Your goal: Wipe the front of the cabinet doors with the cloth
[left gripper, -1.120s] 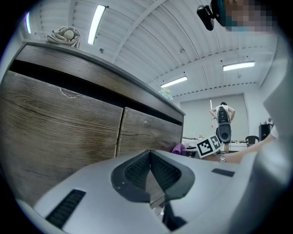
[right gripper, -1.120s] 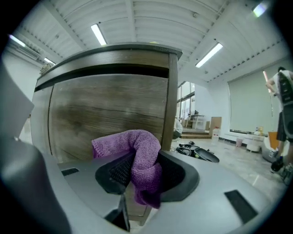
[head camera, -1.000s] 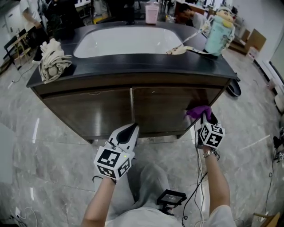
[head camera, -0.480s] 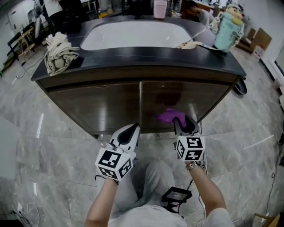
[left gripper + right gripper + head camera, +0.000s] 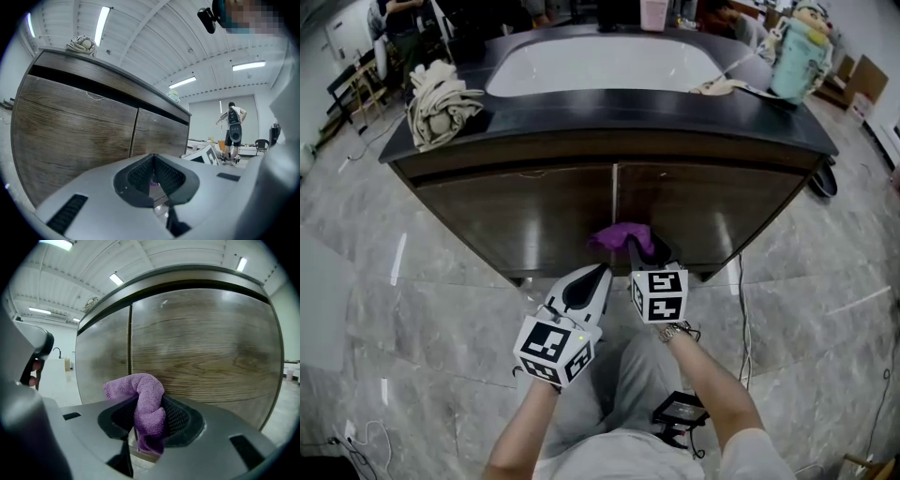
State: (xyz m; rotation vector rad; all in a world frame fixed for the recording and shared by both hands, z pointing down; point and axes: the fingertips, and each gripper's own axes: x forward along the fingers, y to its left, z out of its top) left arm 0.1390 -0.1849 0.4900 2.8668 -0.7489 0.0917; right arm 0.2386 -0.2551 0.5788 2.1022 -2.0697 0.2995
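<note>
A purple cloth [image 5: 622, 236] [image 5: 146, 408] is clamped in my right gripper [image 5: 639, 255] [image 5: 149, 420], whose jaws are shut on it. The cloth sits against the lower front of the wooden cabinet doors [image 5: 534, 214], at the seam between the left and right door [image 5: 703, 206] [image 5: 201, 348]. My left gripper [image 5: 586, 281] [image 5: 153, 180] hangs just left of the right one, below the doors, shut with nothing in it. In the left gripper view the left door [image 5: 70, 126] fills the left side.
A dark countertop [image 5: 609, 108] with a white sink [image 5: 600, 61] tops the cabinet. A beige bundled cloth [image 5: 439, 101] lies on its left end, a pale green bottle [image 5: 797, 58] on the right end. Grey marble floor [image 5: 412, 309] surrounds it. A person [image 5: 233, 131] stands far off.
My right gripper has carried the purple cloth leftward along the lower door fronts, from the right door to the centre seam. The left gripper has hardly moved.
</note>
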